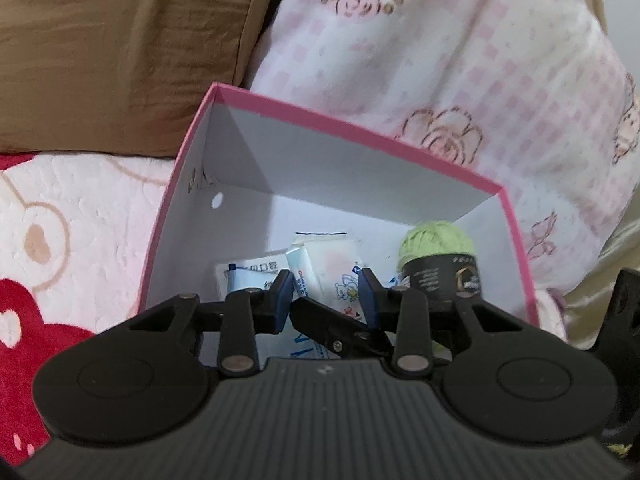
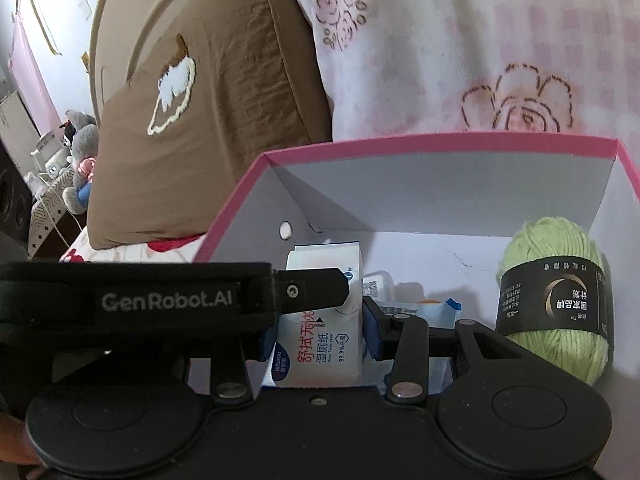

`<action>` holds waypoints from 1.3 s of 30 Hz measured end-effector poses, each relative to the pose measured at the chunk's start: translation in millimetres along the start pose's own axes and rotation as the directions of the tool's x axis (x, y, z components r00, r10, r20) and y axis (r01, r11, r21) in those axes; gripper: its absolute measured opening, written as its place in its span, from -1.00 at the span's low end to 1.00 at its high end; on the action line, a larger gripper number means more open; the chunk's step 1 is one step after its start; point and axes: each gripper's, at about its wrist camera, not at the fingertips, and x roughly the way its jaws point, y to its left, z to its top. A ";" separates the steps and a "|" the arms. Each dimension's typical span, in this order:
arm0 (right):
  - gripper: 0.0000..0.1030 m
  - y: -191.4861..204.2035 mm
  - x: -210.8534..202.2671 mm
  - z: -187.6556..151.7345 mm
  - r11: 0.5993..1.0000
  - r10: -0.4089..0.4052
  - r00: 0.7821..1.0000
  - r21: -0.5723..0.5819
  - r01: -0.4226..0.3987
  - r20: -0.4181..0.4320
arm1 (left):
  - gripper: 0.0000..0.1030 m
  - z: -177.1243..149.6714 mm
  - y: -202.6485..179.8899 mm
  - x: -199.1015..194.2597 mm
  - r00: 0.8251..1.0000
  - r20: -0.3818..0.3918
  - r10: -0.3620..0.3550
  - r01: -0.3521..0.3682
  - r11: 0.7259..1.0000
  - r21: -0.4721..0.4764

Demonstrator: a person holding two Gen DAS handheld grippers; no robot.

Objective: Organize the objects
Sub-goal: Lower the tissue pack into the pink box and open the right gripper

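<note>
A pink box with white inner walls stands open on a bed, and both grippers hang over it. My left gripper is shut on a small black hinged piece that spans from pad to pad. Beside it my right gripper is shut on a white wet-wipes pack with red lettering. Its edge shows at the far right of the left wrist view. In the box lie a green yarn ball with a black label, a white cartoon-printed pack and a blue-and-white packet.
A brown pillow and a pink floral blanket lie behind the box. The bedspread with a bear pattern lies to its left. Plush toys sit far off at the left. The left gripper's strap crosses the right wrist view.
</note>
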 end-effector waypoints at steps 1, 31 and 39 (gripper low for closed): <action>-0.08 -2.3 1.6 -1.6 1.000 0.002 1.000 0.004 -0.002 -0.004 | -0.36 -1.7 0.3 1.7 1.000 -0.002 0.001 -0.001 1.000 -0.001; -0.27 7.5 -8.9 -15.9 0.995 -0.071 0.997 -0.066 0.071 0.006 | -0.48 -1.5 -12.3 3.8 0.998 -0.017 0.054 -0.053 0.997 0.065; 0.01 7.2 -45.4 -35.8 0.989 -0.068 0.997 -0.131 0.072 0.035 | -0.44 -5.0 -16.5 -27.4 0.999 -0.007 0.047 -0.046 0.992 0.120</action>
